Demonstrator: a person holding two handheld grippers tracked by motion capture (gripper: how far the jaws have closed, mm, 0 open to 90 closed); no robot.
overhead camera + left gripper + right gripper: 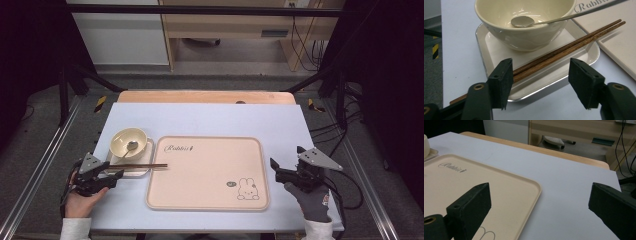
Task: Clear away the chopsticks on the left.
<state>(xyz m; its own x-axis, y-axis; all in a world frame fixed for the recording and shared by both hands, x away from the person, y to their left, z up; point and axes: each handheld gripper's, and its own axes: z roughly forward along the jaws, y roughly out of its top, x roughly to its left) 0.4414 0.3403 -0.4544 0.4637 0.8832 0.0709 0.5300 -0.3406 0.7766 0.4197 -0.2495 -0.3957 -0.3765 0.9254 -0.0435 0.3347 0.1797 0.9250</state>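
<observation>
A cream bowl (128, 141) (524, 22) with a metal spoon (131, 147) (522, 21) in it stands on a small white square plate (145, 158) (496, 52). A pair of brown chopsticks (145, 166) (564, 48) lies across the plate's near edge, tips over the beige rabbit tray (206, 172) (474, 182). My left gripper (109, 175) (540, 81) is open, jaws on either side of the chopsticks' handle end. My right gripper (275, 169) (539, 207) is open and empty by the tray's right edge.
A light blue mat (210, 120) covers the wooden table (205, 96). Black frame rails (65, 95) stand at both sides. Cables (305, 45) and shelving lie beyond the far edge.
</observation>
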